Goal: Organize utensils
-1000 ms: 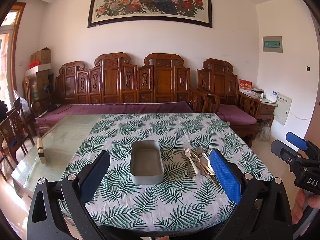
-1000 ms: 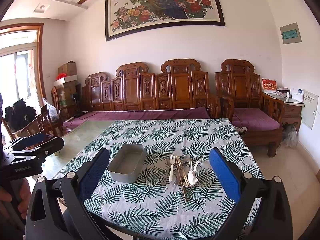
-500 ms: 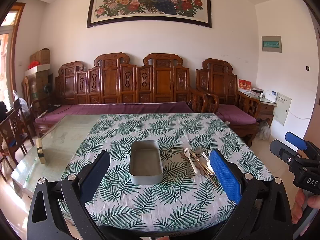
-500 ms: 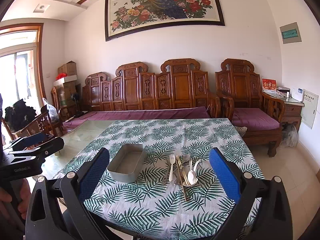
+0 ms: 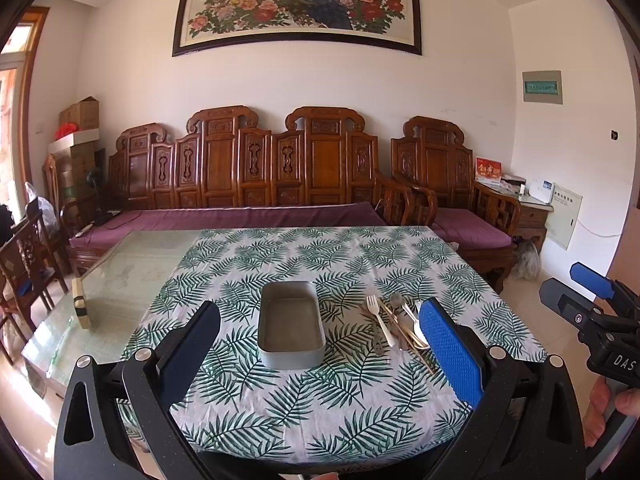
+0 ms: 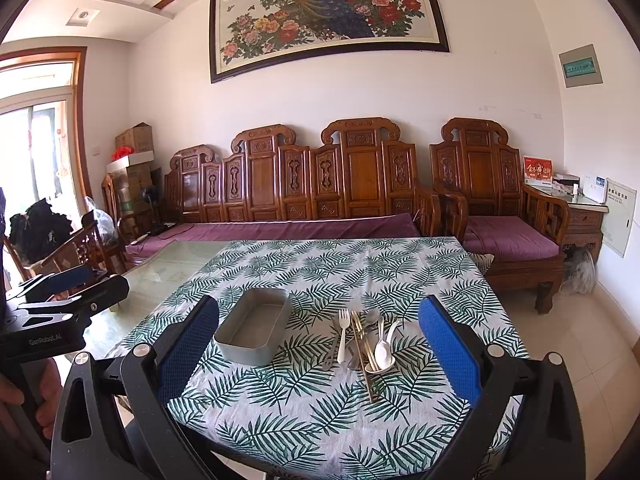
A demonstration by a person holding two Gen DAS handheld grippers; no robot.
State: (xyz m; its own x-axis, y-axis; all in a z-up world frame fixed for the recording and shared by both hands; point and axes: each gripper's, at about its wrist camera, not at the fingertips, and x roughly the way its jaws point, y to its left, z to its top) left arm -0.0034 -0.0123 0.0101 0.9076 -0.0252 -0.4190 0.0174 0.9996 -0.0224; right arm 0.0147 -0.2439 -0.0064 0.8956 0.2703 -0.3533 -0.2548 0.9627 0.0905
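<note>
An empty grey metal tray (image 5: pixel 291 325) (image 6: pixel 253 332) sits on the leaf-print tablecloth (image 5: pixel 320 264) (image 6: pixel 340 272). Right of it lies a pile of utensils (image 5: pixel 394 326) (image 6: pixel 366 340): a white fork, white spoons, metal pieces and chopsticks. My left gripper (image 5: pixel 320 356) is open, held back from the table's near edge, with the tray between its fingers in view. My right gripper (image 6: pixel 316 356) is open too, short of the near edge and nothing in it. Each gripper shows at the side of the other's view, the right gripper (image 5: pixel 592 312) and the left gripper (image 6: pixel 60 292).
The table's left part is bare glass (image 5: pixel 132 264) with a small wooden block (image 5: pixel 80 304) near its edge. Carved wooden benches with purple cushions (image 5: pixel 224 216) stand behind the table. Wooden chairs (image 5: pixel 24 264) are at the left. A person's hand (image 5: pixel 612 412) holds the right gripper's handle.
Hardly anything differs; both views have shifted only slightly and the grippers stay open. Tray and utensils lie as before.
</note>
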